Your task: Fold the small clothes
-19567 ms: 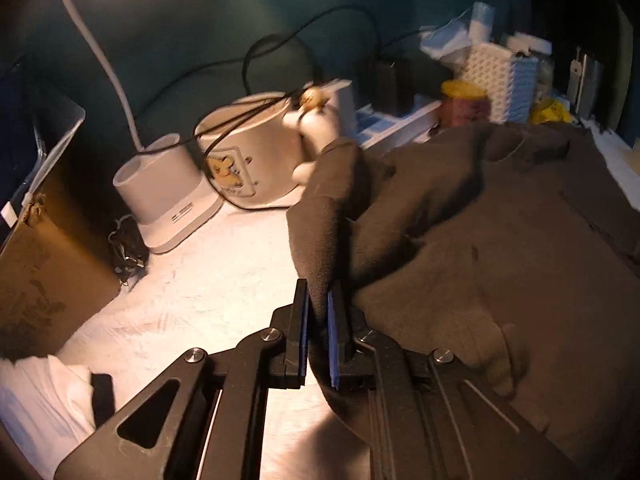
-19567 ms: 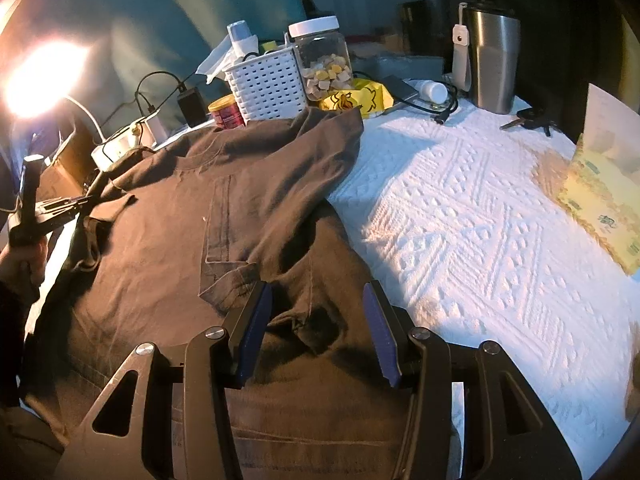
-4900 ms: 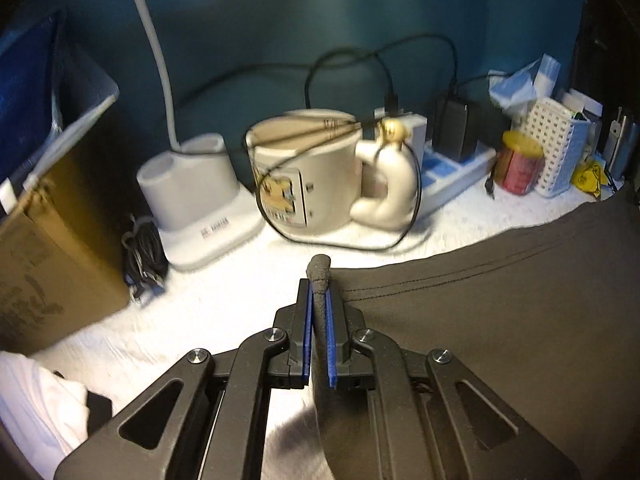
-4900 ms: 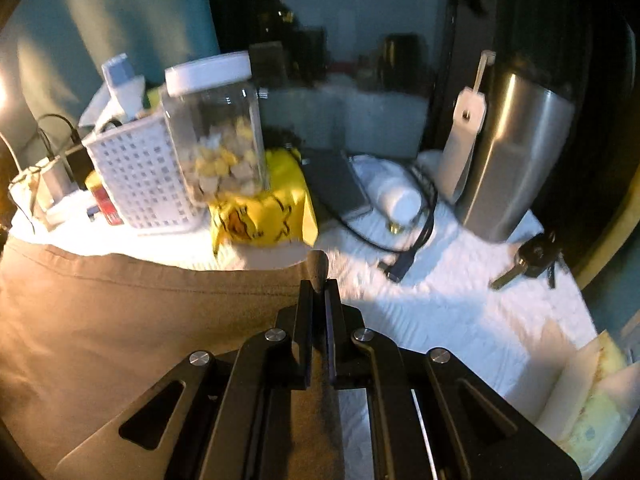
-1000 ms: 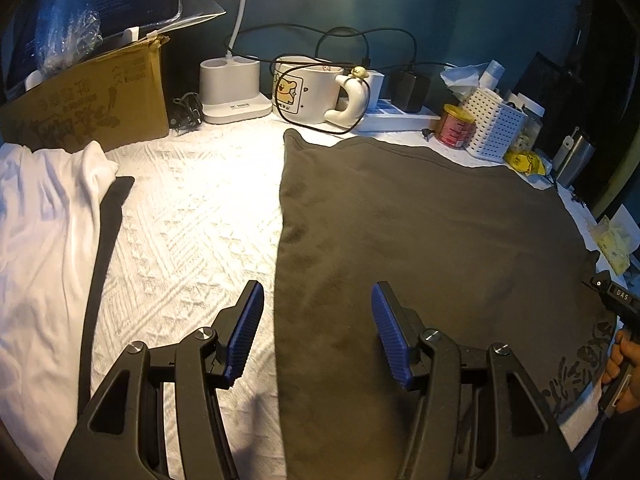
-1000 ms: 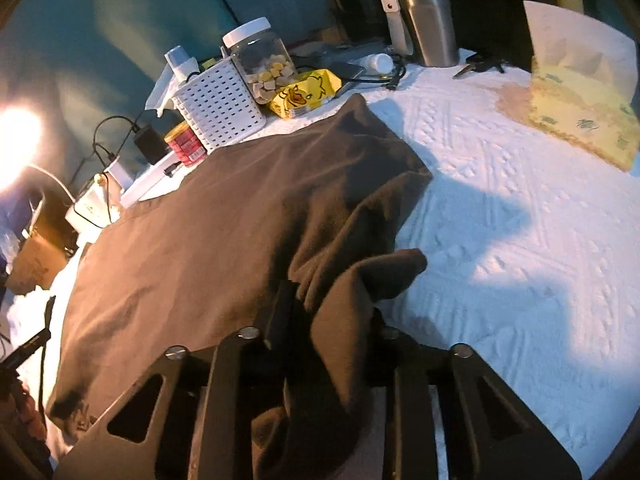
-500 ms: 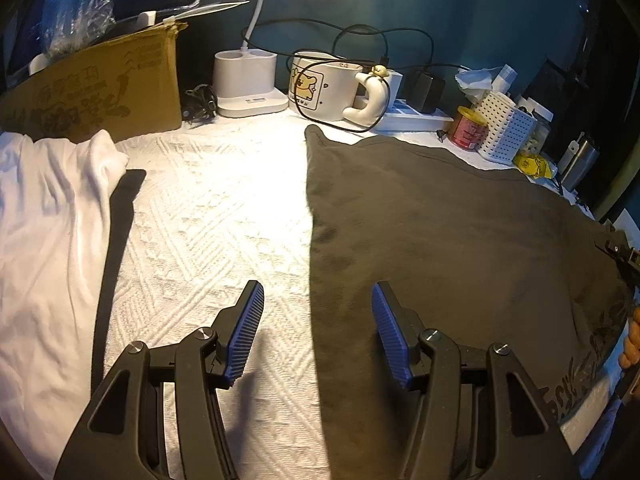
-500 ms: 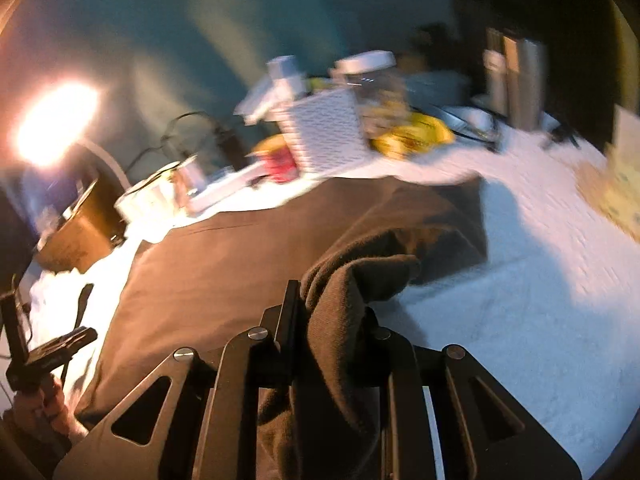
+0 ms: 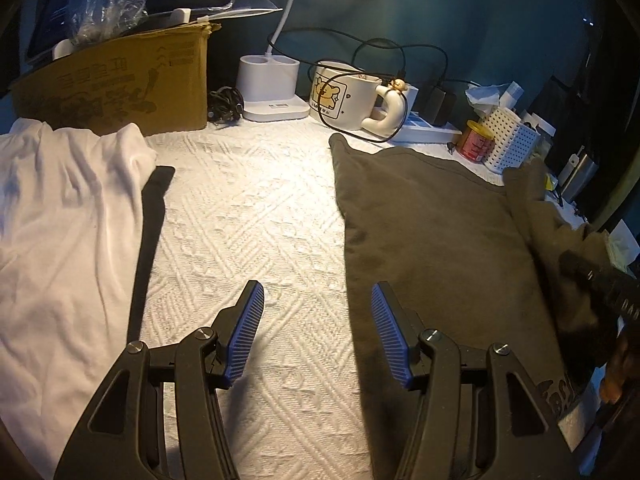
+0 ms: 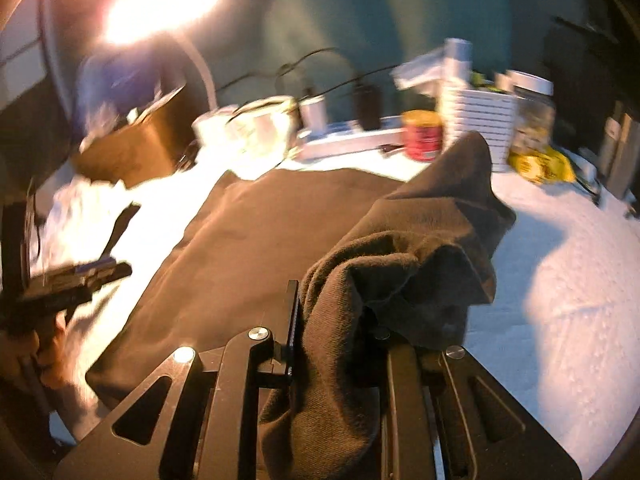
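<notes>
white quilted bedding (image 9: 256,216) fills the lower half of both views and serves as the folding surface. nearest, at the bottom centre of the left wrist view, the left gripper (image 9: 316,334) is held with its jaws about half open and nothing between them; bare quilt lies under its left pad and the dark shirt's (image 9: 432,240) left edge under its right pad, so it is judged to be placed for catching that edge. at the bottom centre of the right wrist view, the right gripper (image 10: 340,344) is clamped on a bunched, lifted fold of the dark shirt (image 10: 404,264), which is draped over its jaws; the fold is judged to be carried across the flat part of the shirt toward the left of the frame, as one fold of the task.

the rest of the shirt is spread flat in the middle of the frame. open quilt is left between its left edge and a white garment (image 9: 68,240) at the lower left of the left wrist view, and more to the right of the lifted fold in the right wrist view. farther back, the room is closed off by a cardboard box (image 9: 120,80), a lamp base (image 9: 272,88), a mug (image 9: 346,94) looped by a cable, a red tin (image 9: 478,142) and a white basket (image 9: 508,140), all just beyond the shirt's far edge, against a teal wall.
</notes>
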`<state>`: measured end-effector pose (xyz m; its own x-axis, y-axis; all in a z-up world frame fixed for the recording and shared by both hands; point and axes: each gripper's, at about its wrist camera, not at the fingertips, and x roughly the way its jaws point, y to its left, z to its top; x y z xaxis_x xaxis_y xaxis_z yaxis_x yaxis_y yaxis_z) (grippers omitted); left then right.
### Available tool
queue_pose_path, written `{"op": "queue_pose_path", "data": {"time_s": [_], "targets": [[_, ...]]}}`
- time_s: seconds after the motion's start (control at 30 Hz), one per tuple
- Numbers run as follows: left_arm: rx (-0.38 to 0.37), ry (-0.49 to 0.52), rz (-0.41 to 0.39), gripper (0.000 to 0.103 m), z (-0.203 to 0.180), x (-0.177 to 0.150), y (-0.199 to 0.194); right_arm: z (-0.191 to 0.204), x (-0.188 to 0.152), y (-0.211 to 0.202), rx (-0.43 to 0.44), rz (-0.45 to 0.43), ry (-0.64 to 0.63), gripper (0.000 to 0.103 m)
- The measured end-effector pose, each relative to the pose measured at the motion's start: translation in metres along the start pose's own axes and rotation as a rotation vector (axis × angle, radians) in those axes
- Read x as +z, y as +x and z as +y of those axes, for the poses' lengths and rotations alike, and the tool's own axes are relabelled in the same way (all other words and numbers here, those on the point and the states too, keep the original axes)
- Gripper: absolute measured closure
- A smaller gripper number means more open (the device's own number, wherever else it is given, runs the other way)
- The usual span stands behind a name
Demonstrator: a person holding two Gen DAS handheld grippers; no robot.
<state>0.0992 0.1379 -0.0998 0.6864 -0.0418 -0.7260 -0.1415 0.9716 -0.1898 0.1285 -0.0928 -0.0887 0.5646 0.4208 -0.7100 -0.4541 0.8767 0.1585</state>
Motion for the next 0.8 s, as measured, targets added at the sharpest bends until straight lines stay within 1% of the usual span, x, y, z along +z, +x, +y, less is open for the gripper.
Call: {"op": "queue_pose_path", "data": {"time_s": [0.17, 0.3, 0.37, 0.4, 0.43, 0.5, 0.53, 0.57, 0.6, 0.63, 0.67, 0.73, 0.77, 0.8], "targets": [[-0.004, -0.003, -0.005, 0.047, 0.004, -0.002, -0.004, 0.028, -0.009, 0.014, 0.030, 0.043, -0.050, 0.084], [0.000, -0.004, -0.008, 0.047, 0.007, -0.003, -0.007, 0.048, -0.010, 0.020, 0.044, 0.067, -0.093, 0.084], [0.001, -0.004, -0.010, 0.047, 0.009, -0.003, -0.010, 0.058, -0.009, 0.026, 0.043, 0.098, -0.107, 0.083], [0.002, -0.004, -0.011, 0.047, 0.010, -0.003, -0.011, 0.060, -0.009, 0.026, 0.056, 0.102, -0.102, 0.082], [0.003, -0.003, -0.013, 0.047, 0.011, -0.003, -0.012, 0.065, -0.008, 0.026, 0.108, 0.108, -0.093, 0.082], [0.007, -0.001, -0.018, 0.047, 0.013, -0.003, -0.016, 0.075, -0.007, 0.025, 0.157, 0.127, -0.107, 0.082], [0.009, 0.001, -0.019, 0.047, 0.014, -0.003, -0.017, 0.087, -0.009, 0.026, 0.170, 0.146, -0.140, 0.079], [0.014, 0.006, -0.019, 0.047, 0.014, -0.003, -0.018, 0.097, -0.010, 0.026, 0.190, 0.154, -0.163, 0.067], [0.018, 0.009, -0.019, 0.047, 0.014, -0.003, -0.019, 0.105, -0.012, 0.026, 0.218, 0.156, -0.181, 0.059], [0.023, 0.014, -0.019, 0.047, 0.014, -0.002, -0.020, 0.111, -0.012, 0.025, 0.241, 0.162, -0.190, 0.059], [0.027, 0.018, -0.021, 0.047, 0.014, -0.002, -0.021, 0.121, -0.015, 0.025, 0.289, 0.181, -0.211, 0.058], [0.039, 0.025, -0.025, 0.047, 0.015, -0.001, -0.025, 0.133, -0.019, 0.024, 0.317, 0.192, -0.240, 0.052], [0.043, 0.028, -0.029, 0.047, 0.015, 0.000, -0.027, 0.139, -0.021, 0.020, 0.321, 0.185, -0.261, 0.047], [0.048, 0.032, -0.035, 0.047, 0.015, 0.001, -0.030, 0.142, -0.022, 0.017, 0.329, 0.179, -0.268, 0.046]]}}
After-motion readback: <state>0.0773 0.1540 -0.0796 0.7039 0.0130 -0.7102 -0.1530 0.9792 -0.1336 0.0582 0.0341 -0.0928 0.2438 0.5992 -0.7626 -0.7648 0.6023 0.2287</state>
